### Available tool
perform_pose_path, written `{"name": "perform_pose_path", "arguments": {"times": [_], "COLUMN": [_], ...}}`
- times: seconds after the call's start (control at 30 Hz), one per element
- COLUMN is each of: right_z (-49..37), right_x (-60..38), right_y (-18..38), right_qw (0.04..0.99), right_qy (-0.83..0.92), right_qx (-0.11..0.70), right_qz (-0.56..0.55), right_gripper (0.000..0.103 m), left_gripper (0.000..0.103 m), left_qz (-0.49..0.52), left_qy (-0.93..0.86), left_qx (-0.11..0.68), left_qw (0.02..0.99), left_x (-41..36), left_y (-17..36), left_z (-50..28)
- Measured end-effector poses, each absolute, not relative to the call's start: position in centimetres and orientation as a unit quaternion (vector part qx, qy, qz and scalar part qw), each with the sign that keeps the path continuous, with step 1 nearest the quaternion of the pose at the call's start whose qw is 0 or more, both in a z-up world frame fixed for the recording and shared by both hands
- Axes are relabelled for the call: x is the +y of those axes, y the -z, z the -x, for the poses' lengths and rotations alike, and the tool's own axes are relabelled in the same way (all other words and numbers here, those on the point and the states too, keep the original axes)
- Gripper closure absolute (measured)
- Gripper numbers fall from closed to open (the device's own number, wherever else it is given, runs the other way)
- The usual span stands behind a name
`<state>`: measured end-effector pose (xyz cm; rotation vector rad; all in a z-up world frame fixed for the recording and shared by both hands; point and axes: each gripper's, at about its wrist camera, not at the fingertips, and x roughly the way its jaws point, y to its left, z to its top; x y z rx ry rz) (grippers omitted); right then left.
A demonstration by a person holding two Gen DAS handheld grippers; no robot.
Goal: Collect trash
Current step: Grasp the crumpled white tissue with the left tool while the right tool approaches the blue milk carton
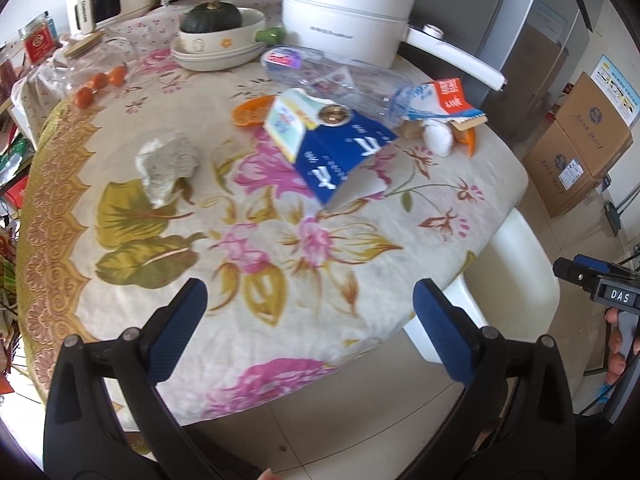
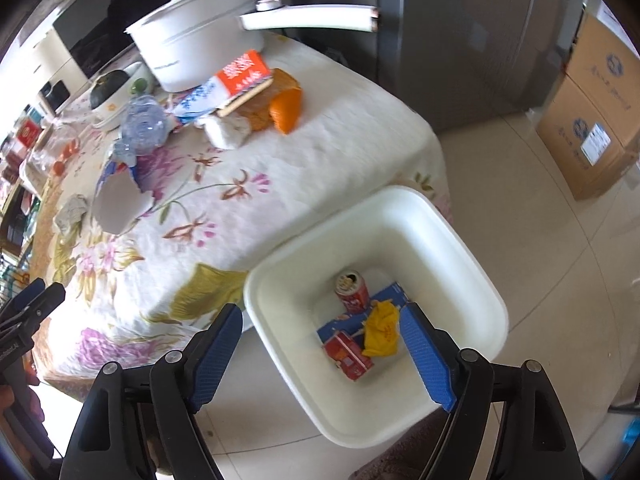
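- The left gripper (image 1: 310, 330) is held over the floral bench (image 1: 280, 272), jaws spread, nothing grasped.
- The right gripper (image 2: 322, 354) is held above the white bin (image 2: 460, 240), jaws released, empty.
- A red can (image 2: 353, 292) and yellow wrapper (image 2: 383, 330) lie in the bin.
- A blue carton (image 1: 340, 152) and crumpled tissue (image 1: 168, 164) remain on the bench.

The desk (image 1: 280, 280) wears matt floral cloth. On it lie a crumpled paper wad (image 1: 168, 164), a glossy blue carton (image 1: 340, 148) and a clear plastic bottle (image 1: 320, 76) — the white bin (image 2: 460, 240) is smooth plastic.

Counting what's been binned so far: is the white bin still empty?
No, the white bin already holds a red can, a red carton and a yellow wrapper.
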<state>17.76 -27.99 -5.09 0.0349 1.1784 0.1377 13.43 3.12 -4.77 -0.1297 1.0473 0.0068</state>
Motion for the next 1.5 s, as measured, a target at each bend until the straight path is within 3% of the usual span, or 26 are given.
{"name": "perform_pose_path", "arguments": {"times": [0.6,0.8,1.1,1.27,1.47,1.5], "right_z": [-20.8,-22.1,-24.7,-26.1,-27.5,-27.6], "right_x": [-16.7,-13.6,-10.8,-8.8,-6.9,-6.7], "right_y": [3.7,4.4,6.6,7.6,8.9,9.2], "right_qw": [0.832,0.831,0.823,0.819,0.815,0.814], "right_qy": [-0.139,-0.152,-0.189,-0.213,-0.221,-0.219], "right_qx": [0.537,0.534,0.536,0.532,0.535,0.537], "right_qz": [0.013,0.029,-0.008,-0.024,-0.034,-0.034], "right_gripper": [0.02,0.019,0.019,0.019,0.019,0.019], "left_gripper": [0.001,0.001,0.002,0.008,0.027,0.035], "left_qz": [0.081,0.079,0.159,0.171,0.2,0.204], "left_qy": [-0.083,-0.062,-0.069,-0.071,-0.067,-0.067], "left_qx": [0.493,0.475,0.446,0.439,0.432,0.432], "left_qw": [0.862,0.874,0.878,0.879,0.877,0.876], "left_x": [15.8,16.4,17.1,16.7,16.7,16.7], "left_y": [4.3,6.3,8.1,9.2,10.4,10.6], "left_z": [-13.0,-15.5,-19.1,-20.3,-21.4,-21.6]}}
